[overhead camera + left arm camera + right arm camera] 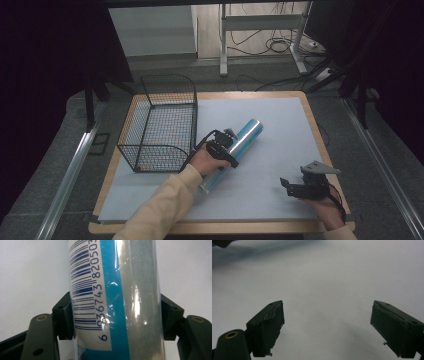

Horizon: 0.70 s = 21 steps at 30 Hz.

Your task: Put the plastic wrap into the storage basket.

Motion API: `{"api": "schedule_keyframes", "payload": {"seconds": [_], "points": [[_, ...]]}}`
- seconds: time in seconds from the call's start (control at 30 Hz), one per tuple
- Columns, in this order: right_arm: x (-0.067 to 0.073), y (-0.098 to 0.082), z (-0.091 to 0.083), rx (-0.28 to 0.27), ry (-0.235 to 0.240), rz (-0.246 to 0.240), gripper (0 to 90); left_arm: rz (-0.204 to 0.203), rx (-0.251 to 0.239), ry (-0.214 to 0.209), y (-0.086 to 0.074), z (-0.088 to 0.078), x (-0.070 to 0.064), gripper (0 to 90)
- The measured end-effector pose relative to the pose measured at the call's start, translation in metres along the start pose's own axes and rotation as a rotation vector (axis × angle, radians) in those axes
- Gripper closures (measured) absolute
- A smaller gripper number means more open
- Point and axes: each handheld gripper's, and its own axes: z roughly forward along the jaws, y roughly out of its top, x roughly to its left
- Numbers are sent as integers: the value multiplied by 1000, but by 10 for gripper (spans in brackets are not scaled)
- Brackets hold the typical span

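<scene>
Left gripper (226, 146): held in the person's left hand (202, 161), set across a tube (235, 150) about midway along its length. In the left gripper view both jaws press against opposite sides of the tube (116, 300), one pad (65, 315) on the barcode side, the other on the silvery side; the gripper is clamped on it.

Tube: long cylinder, blue and silver, wrapped in glossy film, with a white label bearing a dark blue barcode and digits. It lies at a slant near the middle of the table (295, 95), far end pointing up and right, near end beside the left sleeve (160, 210). Whether it rests on the mat (270, 125) or is lifted slightly cannot be told.

Right gripper (287, 187): held in the person's right hand (327, 207) at the near right corner of the mat, grey plate on top, well apart from the tube. In the right gripper view its jaws stand wide apart over bare mat (324, 290), nothing between them; one pad (268, 327) shows worn tape on its face.

Basket (162, 122): black wire mesh, rectangular, upright at the left of the table, just beside the left gripper, nothing seen inside.

Mat: pale grey sheet covering most of the wooden tabletop.
</scene>
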Motion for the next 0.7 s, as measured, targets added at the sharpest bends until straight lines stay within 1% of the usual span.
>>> {"api": "schedule_keyframes", "payload": {"seconds": [0.1, 0.23, 0.3, 0.47, 0.7], "points": [[0, 0, 0, 0, 0, 1, 119, 4, -21, 1, 3, -8, -1, 306], [0, 0, 0, -1, -1, 0, 120, 16, -33, 11, 6, -18, -3, 307], [0, 0, 0, -2, 0, 1, 119, 17, -40, 11, 8, -21, -3, 307], [-1, 0, 0, -2, -2, 0, 119, 19, -51, 26, 12, -27, -3, 308], [-1, 0, 0, -4, 0, 1, 120, 32, -64, 31, 19, -36, -6, 309]]}}
